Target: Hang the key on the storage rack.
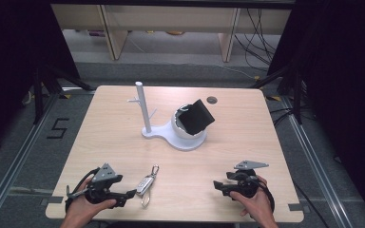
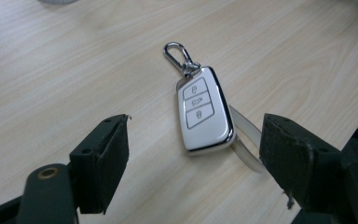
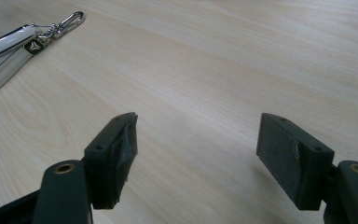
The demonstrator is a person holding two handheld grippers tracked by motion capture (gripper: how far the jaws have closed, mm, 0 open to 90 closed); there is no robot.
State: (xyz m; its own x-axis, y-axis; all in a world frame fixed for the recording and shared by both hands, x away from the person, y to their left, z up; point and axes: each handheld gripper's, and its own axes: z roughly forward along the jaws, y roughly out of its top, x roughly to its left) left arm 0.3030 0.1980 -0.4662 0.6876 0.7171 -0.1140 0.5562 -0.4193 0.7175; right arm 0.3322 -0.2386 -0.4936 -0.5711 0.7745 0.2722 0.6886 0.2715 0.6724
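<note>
key fob [image 1: 146, 183] on table [image 1: 247, 142], before stand [image 1: 171, 128]

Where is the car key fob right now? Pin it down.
In the high view the car key fob lies flat near the table's front edge, left of centre, just right of the open left gripper.

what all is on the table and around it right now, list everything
car key fob: 1, white with silver trim and clip, near edge of table, between the left gripper's open jaws
stand: 1, white post with pegs on a white base, table centre
black object: 1, black, tilted in the stand's white bowl
table: 1, light wood
left gripper: 1, black, open, near left
right gripper: 1, black, open over bare table, near right
hands: 2, holding the grippers
</note>
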